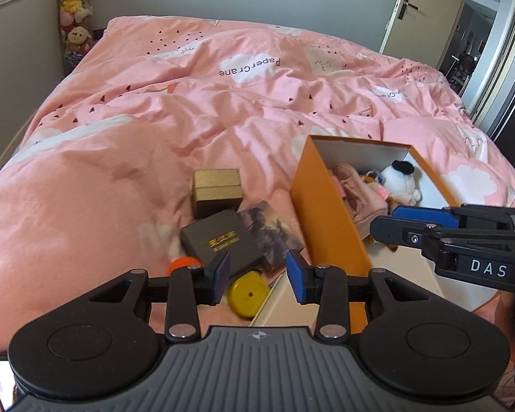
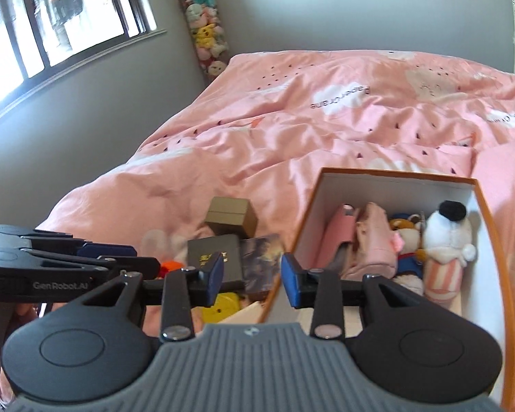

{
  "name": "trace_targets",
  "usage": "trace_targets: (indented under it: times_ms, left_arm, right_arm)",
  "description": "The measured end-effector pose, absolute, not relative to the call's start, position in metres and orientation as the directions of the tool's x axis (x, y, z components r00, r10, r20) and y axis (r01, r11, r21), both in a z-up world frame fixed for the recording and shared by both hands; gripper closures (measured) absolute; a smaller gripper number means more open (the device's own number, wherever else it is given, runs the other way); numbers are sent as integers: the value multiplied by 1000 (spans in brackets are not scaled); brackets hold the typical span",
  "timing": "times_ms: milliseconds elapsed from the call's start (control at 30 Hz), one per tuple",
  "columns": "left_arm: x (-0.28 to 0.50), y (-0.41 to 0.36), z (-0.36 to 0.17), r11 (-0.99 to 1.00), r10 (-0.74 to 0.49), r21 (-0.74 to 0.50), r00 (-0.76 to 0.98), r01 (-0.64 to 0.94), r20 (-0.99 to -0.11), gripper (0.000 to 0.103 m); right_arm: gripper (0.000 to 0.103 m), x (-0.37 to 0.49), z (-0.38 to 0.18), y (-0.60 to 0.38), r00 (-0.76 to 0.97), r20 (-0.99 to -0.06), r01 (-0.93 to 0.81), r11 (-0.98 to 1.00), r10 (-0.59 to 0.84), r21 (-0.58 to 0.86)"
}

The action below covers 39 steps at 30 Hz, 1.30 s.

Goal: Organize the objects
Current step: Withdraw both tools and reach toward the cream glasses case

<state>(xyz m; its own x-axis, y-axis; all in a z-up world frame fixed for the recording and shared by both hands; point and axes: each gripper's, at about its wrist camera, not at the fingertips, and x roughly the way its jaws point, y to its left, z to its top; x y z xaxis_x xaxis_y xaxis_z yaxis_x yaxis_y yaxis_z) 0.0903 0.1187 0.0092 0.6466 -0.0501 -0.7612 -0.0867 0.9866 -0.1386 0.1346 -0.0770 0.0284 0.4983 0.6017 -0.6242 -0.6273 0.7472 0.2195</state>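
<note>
An orange box (image 1: 326,216) with a white inside stands open on the pink bed; it also shows in the right wrist view (image 2: 491,226). It holds a white plush dog (image 2: 444,240), a small bear (image 2: 405,233) and pink cloth items (image 2: 370,240). Left of it lie a gold box (image 1: 217,192), a dark box with gold lettering (image 1: 219,240), a picture card (image 1: 269,233), a yellow disc (image 1: 249,292) and an orange ball (image 1: 183,262). My left gripper (image 1: 257,276) is open and empty above the disc. My right gripper (image 2: 249,278) is open and empty over the orange box's left wall.
The pink quilt (image 1: 189,103) covers the whole bed. A column of plush toys (image 1: 73,10) stands in the far corner by the window. An open door (image 1: 425,10) is at the far right. A white lid or board (image 1: 285,305) lies by the orange box.
</note>
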Motion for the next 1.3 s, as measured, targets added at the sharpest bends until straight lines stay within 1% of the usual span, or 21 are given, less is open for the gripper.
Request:
trace_targets:
  times_ms: [133,333,433,467,567,633,767,967,1100,1167,1233,1300]
  left_arm:
    - [84,123,-4,988,-88,-147,605,-49,-792,58]
    - [81,127,-17,990,-103,-140,563,-21,-820,58]
    - [83,126,-23,990,-121,-139,544,7,-831,49]
    - [84,124,-27,990,-127,-137,530,21,-839,48]
    - [90,119,-38,991,-135,-122,490,58,-861,48]
    - [95,116,-44,991,-132,-107,470,80,-873,48]
    - [105,112,-52,986,-151,-107,428,124,-891,48]
    - [125,113,-73,978,-204,-173,346,117,-916,48]
    - [136,113,-88,979,-196,-172,294,105,-935,48]
    - [140,115,-94,976,-215,-194,273,101,-938,44]
    - [144,117,-99,968,-250,-234,253,95,-934,43]
    - [148,118,-105,961,-277,-264,229,85,-933,39]
  right_arm:
    - [64,126,22,-57,467,-656,-659,728,593,189]
    - [65,113,10,-32,459,-695,-720,690,554,75]
    - [69,114,5,-26,455,-717,-730,683,528,40]
    - [74,115,3,-24,450,-726,-733,679,520,32]
    - [77,119,-2,-18,427,-762,-756,655,486,-5]
    - [77,123,-4,-13,394,-794,-792,610,463,-37]
    - [78,132,-10,-3,304,-852,-860,508,426,-53]
    - [78,146,-13,7,235,-892,-905,422,386,-55]
    - [78,153,-19,10,212,-908,-922,381,363,-63]
    - [79,155,-21,11,206,-910,-930,361,360,-68]
    - [78,158,-21,13,190,-913,-936,349,361,-57]
    - [79,160,-22,14,186,-914,-939,339,361,-57]
